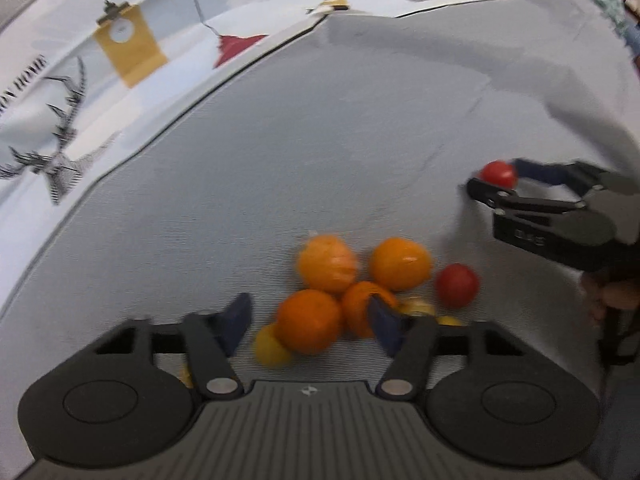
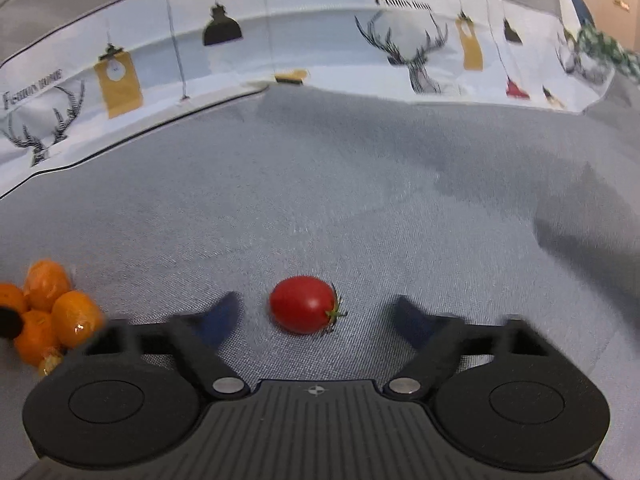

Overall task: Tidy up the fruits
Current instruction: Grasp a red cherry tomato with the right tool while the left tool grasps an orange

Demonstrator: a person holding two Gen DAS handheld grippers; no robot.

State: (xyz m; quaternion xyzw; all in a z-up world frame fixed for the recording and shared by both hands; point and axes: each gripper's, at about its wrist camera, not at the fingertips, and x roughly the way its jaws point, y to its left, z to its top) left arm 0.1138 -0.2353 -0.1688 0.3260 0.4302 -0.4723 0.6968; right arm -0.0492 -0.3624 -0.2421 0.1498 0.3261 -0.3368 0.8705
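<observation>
**Even indoor light, soft focus, strong fisheye bend**

Both views are evenly and fairly brightly lit, with no harsh source in sight. Shadows on the grey cloth (image 2: 360,200) are soft and diffuse: a broad dark patch lies at the right of the right wrist view, and another falls across the upper right of the left wrist view. Small white glints sit on the oranges (image 1: 360,280) and on the tomato (image 2: 302,304). The whole picture is slightly blurred, most in the left wrist view, where the fruit edges smear. Straight lines of the printed cloth (image 2: 240,60) curve strongly toward the edges, and the corners darken.
</observation>
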